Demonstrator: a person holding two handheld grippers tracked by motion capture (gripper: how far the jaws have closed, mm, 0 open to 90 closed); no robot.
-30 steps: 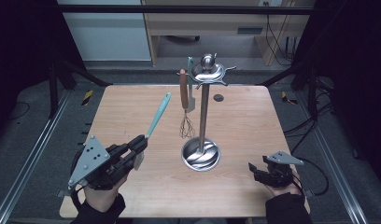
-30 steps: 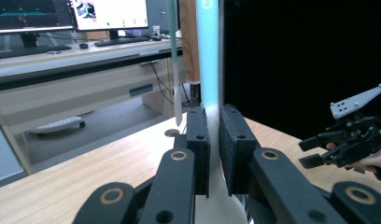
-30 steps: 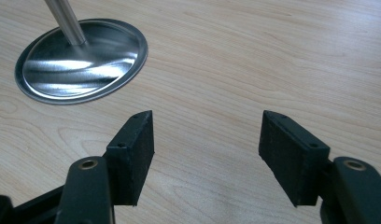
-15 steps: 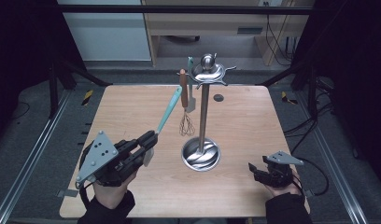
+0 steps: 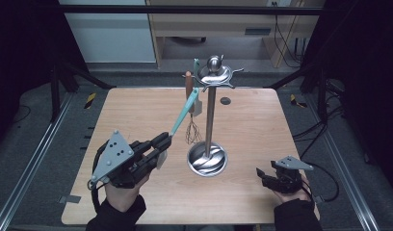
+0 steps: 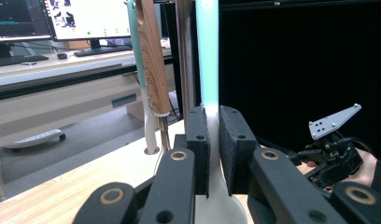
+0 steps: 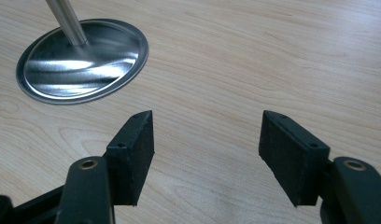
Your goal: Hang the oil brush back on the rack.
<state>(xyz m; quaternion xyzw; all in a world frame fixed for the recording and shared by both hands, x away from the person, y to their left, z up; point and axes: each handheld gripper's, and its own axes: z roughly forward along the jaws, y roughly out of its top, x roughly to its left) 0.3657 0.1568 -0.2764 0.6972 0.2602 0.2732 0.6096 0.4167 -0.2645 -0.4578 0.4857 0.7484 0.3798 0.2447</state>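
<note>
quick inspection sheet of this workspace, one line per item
surface: wooden table, round hole near its far edge.
job's things: teal spatula clamped in the left tool, handle end up toward the steel utensil stand; a wooden-handled whisk hangs from the stand.
clutter: nothing seen.
grippers: left tool shut on the spatula; right tool open, nothing between its jaws, low over the table near the stand's base.
cables: black cable loops beside the right hand.
surroundings: desk with monitors, dark curtains.

whisk [image 5: 193, 131] hangs left of the stand's pole [image 5: 210, 120], above the table [image 5: 262, 120].
</note>
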